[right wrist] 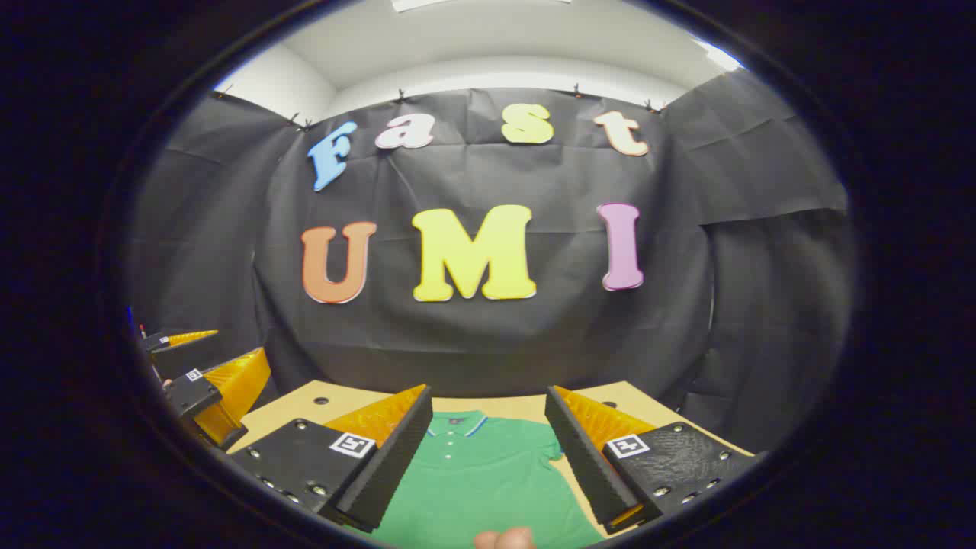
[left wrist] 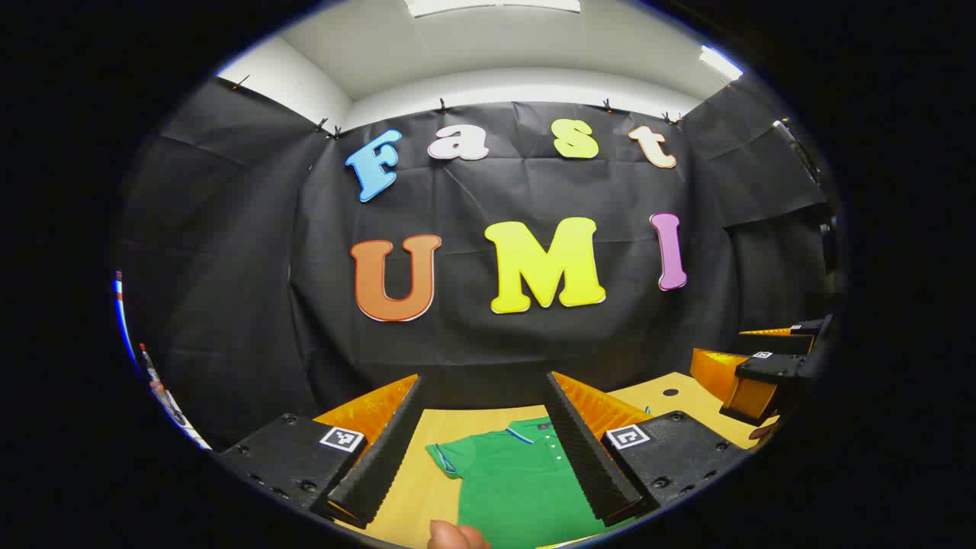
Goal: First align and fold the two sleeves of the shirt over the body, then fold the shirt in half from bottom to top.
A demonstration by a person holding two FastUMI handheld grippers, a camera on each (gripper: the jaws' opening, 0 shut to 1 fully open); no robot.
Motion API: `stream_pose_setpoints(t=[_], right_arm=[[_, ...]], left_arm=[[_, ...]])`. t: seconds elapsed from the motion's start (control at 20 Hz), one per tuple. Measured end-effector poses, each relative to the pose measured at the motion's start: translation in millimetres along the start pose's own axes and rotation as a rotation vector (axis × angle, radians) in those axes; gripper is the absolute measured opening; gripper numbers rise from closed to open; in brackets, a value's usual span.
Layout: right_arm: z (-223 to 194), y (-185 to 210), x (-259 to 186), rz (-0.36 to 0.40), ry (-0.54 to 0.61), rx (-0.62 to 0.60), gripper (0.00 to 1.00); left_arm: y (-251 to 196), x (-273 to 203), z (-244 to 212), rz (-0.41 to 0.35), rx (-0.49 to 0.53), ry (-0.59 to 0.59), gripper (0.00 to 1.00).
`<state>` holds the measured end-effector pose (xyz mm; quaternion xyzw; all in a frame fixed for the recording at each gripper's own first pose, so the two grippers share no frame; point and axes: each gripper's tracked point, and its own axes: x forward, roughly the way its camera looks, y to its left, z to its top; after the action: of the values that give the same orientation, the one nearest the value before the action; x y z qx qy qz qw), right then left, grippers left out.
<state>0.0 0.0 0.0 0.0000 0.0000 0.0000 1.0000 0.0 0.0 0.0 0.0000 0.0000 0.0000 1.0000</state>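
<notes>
Green short-sleeved polo shirt [left wrist: 512,476] w/ blue-and-white trimmed collar lies flat on the pale wooden table [left wrist: 415,488], collar at the far end, buttons facing up. In left gripper view the shirt's left sleeve is spread out flat beside the body, not folded over; the right side of the shirt is hidden behind a finger. In right gripper view the same shirt [right wrist: 488,480] sits between the fingers, collar far, right sleeve sticking out sideways near the right finger, table [right wrist: 305,408] bare around it w/ a couple of small dark holes in the top.

Left gripper [left wrist: 484,450] is held above the table, jaws spread wide, nothing between them, not touching the cloth. Right gripper [right wrist: 488,450] likewise wide apart, nothing gripped, hovering over the shirt's near part. Each gripper also seen from the other's camera: right one at far right edge of left gripper view, left one at left edge of right gripper view, both above the table sides; can't tell their opening from there.

A fingertip [left wrist: 456,536] pokes in at bottom edge of left gripper view, another fingertip [right wrist: 503,539] at bottom of right gripper view
</notes>
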Motion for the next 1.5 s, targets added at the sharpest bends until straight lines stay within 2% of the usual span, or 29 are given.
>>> stream_pose_setpoints(t=[0.05, 0.15, 0.3, 0.6, 0.75, 1.15, 1.4, 1.5], right_arm=[[6.3, 8.8, -2.0, 0.010, -0.012, -0.003, 0.94], [15.3, 16.2, -4.1, 0.015, -0.023, -0.036, 0.94], [25.2, 2.5, -4.7, -0.013, -0.052, -0.070, 0.94], [8.2, -38.1, -5.7, -0.065, -0.013, -0.065, 0.92], [5.7, -50.1, 4.4, -0.085, 0.009, -0.057, 0.94], [15.0, -61.4, 26.8, -0.107, 0.002, -0.046, 0.94], [3.8, -65.7, 40.1, -0.110, 0.031, -0.080, 0.92], [-2.6, -72.2, 52.5, -0.115, 0.053, -0.096, 0.94]], left_arm=[[7.8, -2.4, 4.4, 0.007, -0.008, -0.004, 0.96], [19.4, -6.2, 4.2, 0.021, -0.018, 0.006, 0.99], [16.4, -9.6, -0.2, 0.016, -0.045, 0.028, 0.99], [-14.9, 4.7, 4.2, -0.034, -0.043, 0.020, 0.99], [-20.5, 15.3, -3.2, -0.039, -0.040, 0.043, 0.99], [-22.4, 29.3, -4.2, -0.035, -0.036, 0.048, 0.99], [-21.0, 31.9, -7.2, -0.021, -0.033, 0.061, 0.99], [-18.3, 32.0, -6.0, -0.011, -0.025, 0.059, 0.99]])
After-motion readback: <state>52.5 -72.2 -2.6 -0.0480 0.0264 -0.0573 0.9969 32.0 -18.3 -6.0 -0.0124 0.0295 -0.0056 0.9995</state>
